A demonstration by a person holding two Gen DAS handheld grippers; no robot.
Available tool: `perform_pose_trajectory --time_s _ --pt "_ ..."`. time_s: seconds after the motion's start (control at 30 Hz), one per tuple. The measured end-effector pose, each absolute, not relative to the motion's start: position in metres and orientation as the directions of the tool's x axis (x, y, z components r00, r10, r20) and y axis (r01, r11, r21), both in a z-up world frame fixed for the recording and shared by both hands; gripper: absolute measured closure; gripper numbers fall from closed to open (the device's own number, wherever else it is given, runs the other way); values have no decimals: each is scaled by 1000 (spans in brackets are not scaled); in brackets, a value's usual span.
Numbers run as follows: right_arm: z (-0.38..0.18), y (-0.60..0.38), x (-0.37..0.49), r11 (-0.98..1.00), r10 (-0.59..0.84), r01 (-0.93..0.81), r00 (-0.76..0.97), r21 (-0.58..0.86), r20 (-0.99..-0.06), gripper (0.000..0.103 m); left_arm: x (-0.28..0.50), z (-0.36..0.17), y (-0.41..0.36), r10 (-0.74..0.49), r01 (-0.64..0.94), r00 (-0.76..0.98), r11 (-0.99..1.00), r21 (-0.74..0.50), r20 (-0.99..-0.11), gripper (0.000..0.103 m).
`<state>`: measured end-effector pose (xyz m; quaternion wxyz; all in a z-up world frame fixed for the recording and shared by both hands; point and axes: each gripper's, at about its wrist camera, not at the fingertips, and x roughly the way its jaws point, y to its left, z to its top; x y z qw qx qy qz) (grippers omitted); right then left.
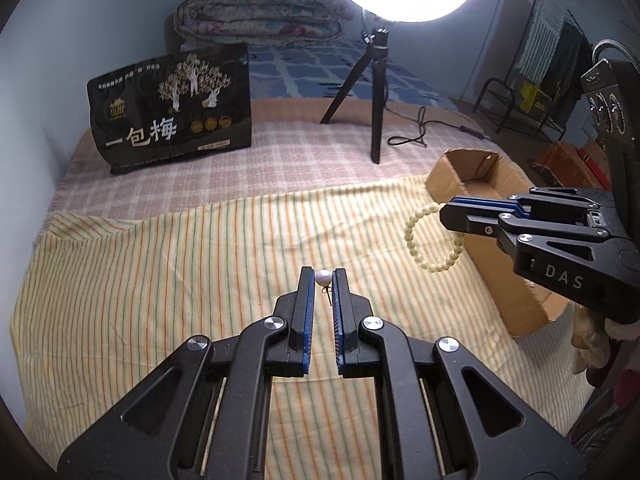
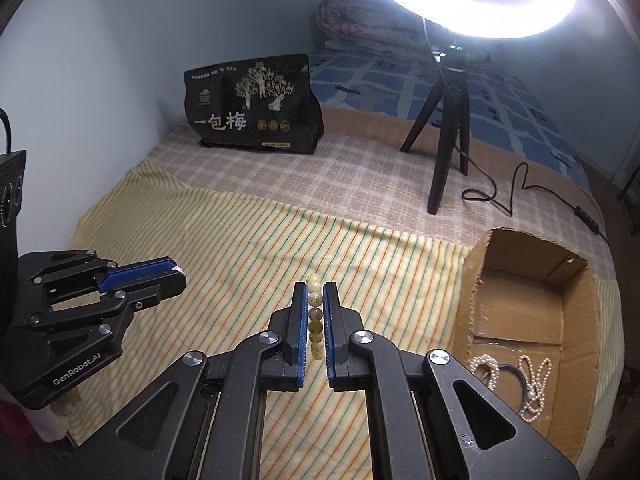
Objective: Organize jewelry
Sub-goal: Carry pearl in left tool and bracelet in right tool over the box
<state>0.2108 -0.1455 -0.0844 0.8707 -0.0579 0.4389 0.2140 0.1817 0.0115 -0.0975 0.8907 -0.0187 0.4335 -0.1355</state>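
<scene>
My left gripper (image 1: 323, 276) is shut on a pearl earring (image 1: 322, 278), its pin hanging below the pearl, held above the striped cloth; it also shows in the right wrist view (image 2: 176, 274). My right gripper (image 2: 316, 292) is shut on a pale yellow bead bracelet (image 2: 315, 320), which hangs as a loop from the fingertips in the left wrist view (image 1: 432, 240). The right gripper (image 1: 444, 212) hovers just left of an open cardboard box (image 1: 476, 184). In the right wrist view the box (image 2: 520, 292) holds pearl necklaces (image 2: 532, 384) at its near end.
A yellow striped cloth (image 1: 180, 264) covers the near part of the bed. A black snack bag (image 1: 172, 108) stands at the back left. A ring light on a black tripod (image 1: 376, 92) stands behind, its cable (image 2: 504, 196) trailing right. A folded quilt (image 1: 260, 16) lies far back.
</scene>
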Motion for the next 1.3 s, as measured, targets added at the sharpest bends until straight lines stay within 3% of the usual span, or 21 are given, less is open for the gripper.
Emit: perform_pose_trajectory --time_s 0.73,1.3 --pt "-34 -247 163 950 244 -309 636 49 -732 97 151 -47 -72 -377 361 603 915 -182 -703 96" --pt "-38 -334 156 983 175 -164 660 87 -731 97 142 -52 -165 -477 482 523 849 -216 -706 97"
